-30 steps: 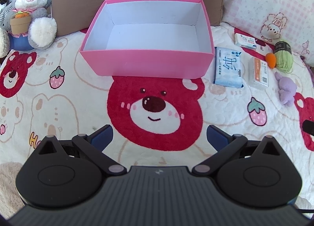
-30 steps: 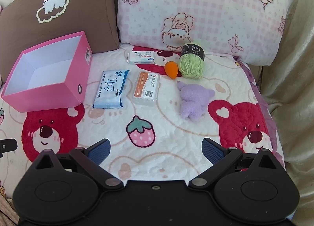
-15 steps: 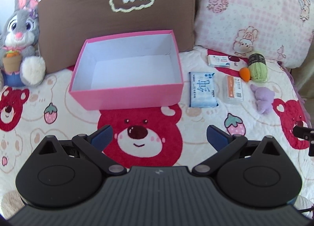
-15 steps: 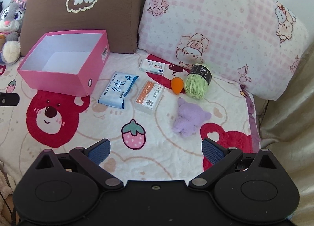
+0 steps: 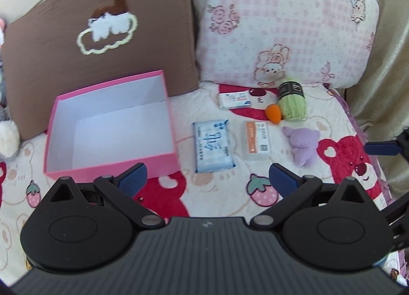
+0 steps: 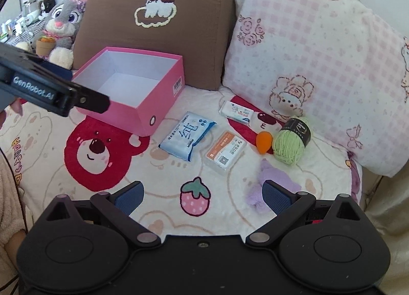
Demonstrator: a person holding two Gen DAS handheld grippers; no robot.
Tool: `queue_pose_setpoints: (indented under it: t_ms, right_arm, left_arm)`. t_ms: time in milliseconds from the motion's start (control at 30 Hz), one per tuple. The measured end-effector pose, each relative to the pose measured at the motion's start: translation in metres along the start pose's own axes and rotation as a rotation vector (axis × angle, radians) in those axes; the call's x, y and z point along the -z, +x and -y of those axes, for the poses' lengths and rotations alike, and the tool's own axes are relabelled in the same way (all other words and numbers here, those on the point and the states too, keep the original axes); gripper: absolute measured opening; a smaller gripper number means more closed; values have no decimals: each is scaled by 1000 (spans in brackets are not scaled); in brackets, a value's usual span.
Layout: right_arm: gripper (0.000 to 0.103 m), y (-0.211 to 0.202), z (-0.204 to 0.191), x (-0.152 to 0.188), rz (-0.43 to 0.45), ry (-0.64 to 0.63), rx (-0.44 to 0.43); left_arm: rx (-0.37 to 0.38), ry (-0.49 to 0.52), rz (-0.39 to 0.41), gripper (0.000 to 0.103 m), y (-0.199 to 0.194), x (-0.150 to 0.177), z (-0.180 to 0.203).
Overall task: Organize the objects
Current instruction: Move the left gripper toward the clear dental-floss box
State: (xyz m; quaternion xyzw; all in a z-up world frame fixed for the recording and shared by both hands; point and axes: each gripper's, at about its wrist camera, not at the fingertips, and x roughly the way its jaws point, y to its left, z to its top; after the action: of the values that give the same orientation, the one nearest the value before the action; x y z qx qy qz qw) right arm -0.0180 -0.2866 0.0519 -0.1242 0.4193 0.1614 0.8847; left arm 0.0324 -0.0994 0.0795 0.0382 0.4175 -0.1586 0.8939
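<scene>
Above the bear-print blanket [image 6: 46, 162], the left hand-held gripper [image 5: 207, 174] and right hand-held gripper [image 6: 202, 192] both hover with fingers spread, holding nothing. Beyond them sits the empty pink box [image 5: 163, 164]; right of it lie a tissue pack [image 6: 186, 135], a card box [image 6: 225, 151], green yarn [image 6: 291, 141] and a purple plush [image 5: 303, 145].

- "GenRobot.AI" in pale letters on the side of the left gripper [image 6: 55, 91], seen in the right wrist view.
- Large character "纯" printed on the blue tissue pack [image 6: 188, 135]; smaller print unreadable.
- "HAPPY" in coloured letters on the bear blanket [image 6: 18, 159], running down its left edge.
- Barcode label on the pink box [image 6: 178, 85]; digits illegible.
- QR code on the orange-and-white packet [image 6: 225, 155]; text too small.
</scene>
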Motion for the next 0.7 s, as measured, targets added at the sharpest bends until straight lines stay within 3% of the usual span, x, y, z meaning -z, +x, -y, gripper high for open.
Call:
queue_pose_setpoints:
  t_ms: [33, 133, 433, 500, 700]
  right_arm:
    - [92, 3, -1, -2, -10, -14, 5]
    - [91, 12, -4, -9, -18, -77, 14]
    - [89, 54, -2, -14, -24, -181, 3]
    - [84, 68, 4, -12, -27, -172, 12]
    - [84, 103, 24, -5, -86, -78, 5]
  left_arm:
    - [25, 8, -3, 102, 3, -3, 4]
    - [77, 22, -8, 102, 14, -11, 14]
    - [132, 24, -57, 100, 71, -25, 21]
    - [152, 39, -78, 100, 86, -24, 21]
    - [194, 40, -124, 99, 127, -24, 20]
